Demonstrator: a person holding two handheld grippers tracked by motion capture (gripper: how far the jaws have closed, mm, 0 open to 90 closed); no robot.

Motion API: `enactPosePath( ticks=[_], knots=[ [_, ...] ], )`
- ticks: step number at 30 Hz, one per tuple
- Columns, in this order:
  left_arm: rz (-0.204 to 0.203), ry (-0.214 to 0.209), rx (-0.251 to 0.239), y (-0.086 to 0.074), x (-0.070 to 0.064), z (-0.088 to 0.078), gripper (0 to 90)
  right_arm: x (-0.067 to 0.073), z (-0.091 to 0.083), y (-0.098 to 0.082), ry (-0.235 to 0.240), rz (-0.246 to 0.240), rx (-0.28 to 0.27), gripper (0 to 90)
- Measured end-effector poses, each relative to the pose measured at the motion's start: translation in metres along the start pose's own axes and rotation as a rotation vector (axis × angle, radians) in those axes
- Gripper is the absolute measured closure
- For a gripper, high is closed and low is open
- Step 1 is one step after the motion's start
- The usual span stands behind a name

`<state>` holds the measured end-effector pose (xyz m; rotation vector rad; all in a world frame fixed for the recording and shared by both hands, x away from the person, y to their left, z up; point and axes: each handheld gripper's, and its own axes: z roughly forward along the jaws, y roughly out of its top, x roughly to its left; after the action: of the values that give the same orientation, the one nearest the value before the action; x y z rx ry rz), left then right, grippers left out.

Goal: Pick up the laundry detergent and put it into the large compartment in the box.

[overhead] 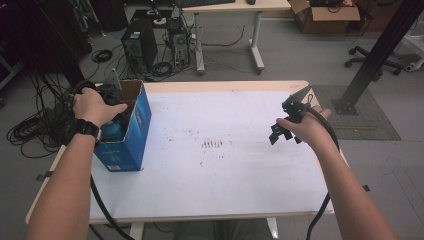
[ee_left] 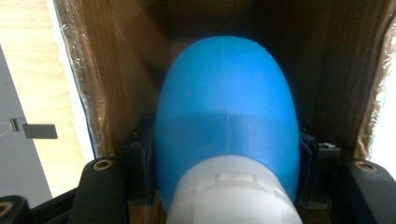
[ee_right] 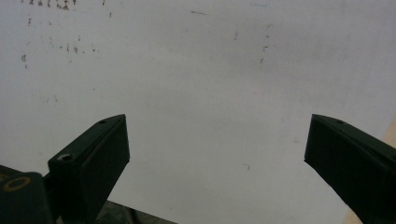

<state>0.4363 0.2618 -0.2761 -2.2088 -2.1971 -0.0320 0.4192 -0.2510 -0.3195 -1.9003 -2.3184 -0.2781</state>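
A blue cardboard box (overhead: 134, 131) stands open-topped at the table's left edge. My left gripper (overhead: 108, 93) reaches down into it from above, held by the person's left hand. In the left gripper view my left gripper (ee_left: 225, 161) is shut on a blue bottle (ee_left: 226, 107) with a white cap (ee_left: 231, 191), and the box's brown inner walls (ee_left: 116, 70) surround it. A bit of the bottle (overhead: 113, 131) shows inside the box. My right gripper (overhead: 281, 132) hangs open over the table's right side. Its jaws stand wide apart above the bare white tabletop (ee_right: 201, 70), with nothing between my right gripper (ee_right: 215, 140).
The white tabletop (overhead: 215, 165) carries faint dark marks (overhead: 212, 144) in the middle. On the floor behind are a computer tower (overhead: 139, 46), coiled cables (overhead: 30, 131), a desk (overhead: 230, 7), a cardboard carton (overhead: 325, 16) and a black post (overhead: 376, 55) at the right.
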Motion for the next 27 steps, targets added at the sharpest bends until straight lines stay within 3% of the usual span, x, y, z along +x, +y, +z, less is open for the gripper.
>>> enactPosePath(
  ticks=[27],
  knots=[
    [0.012, 0.001, 0.001, -0.0010, 0.0010, -0.0028, 35.9, 0.0042, 0.0008, -0.0006, 0.003, -0.013, 0.006, 6.7]
  ],
)
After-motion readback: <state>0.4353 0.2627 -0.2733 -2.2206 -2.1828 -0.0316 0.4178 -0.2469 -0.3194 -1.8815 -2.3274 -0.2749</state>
